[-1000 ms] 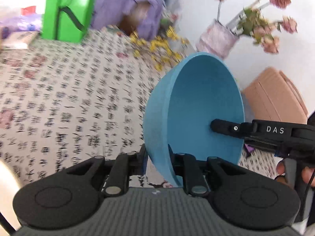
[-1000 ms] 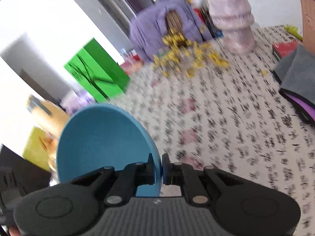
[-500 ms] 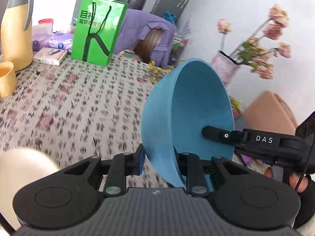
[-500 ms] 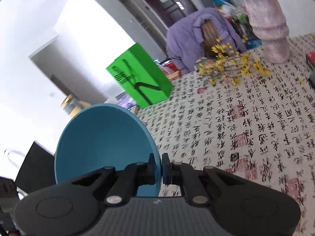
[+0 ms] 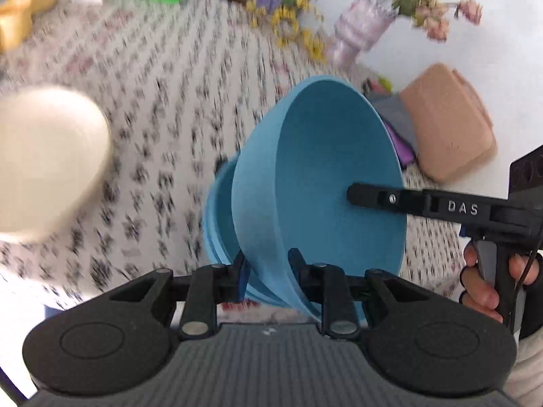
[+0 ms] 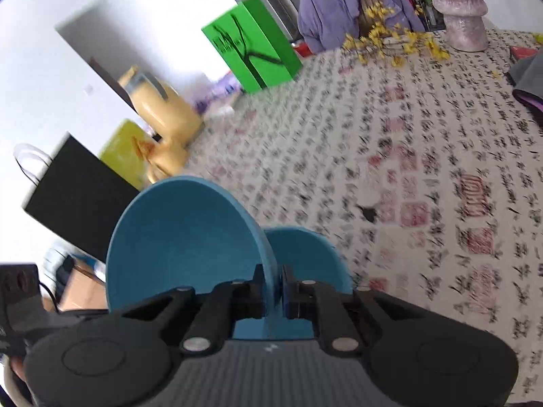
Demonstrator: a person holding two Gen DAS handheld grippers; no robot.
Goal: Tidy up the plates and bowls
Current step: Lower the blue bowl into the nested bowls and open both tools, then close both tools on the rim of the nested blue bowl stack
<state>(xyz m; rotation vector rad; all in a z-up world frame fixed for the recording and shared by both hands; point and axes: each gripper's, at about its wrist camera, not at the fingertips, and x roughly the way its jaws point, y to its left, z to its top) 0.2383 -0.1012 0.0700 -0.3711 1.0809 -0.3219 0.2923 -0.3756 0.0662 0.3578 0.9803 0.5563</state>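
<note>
Left wrist view: the left gripper (image 5: 268, 268) pinches the near rim of a blue bowl (image 5: 325, 183), its fingers closed on the thin wall, one inside and one outside. The bowl is tipped on edge, its hollow facing the right gripper (image 5: 353, 195), whose finger reaches in from that side. Just past the fingertips, lower down, sits another blue dish (image 5: 217, 224) on the patterned tablecloth (image 5: 169, 101). A cream bowl (image 5: 44, 159) lies off to the left, blurred.

Right wrist view: the right gripper (image 6: 271, 291) is likewise clamped on the blue bowl's (image 6: 180, 237) rim, with the second blue dish (image 6: 305, 254) just beyond its tips.

The step appears to be nesting the held bowl into the dish below. To do it well, both grippers should level the bowl together, centre it over the dish, lower until it seats, and only then loosen, one side at a time.
</note>
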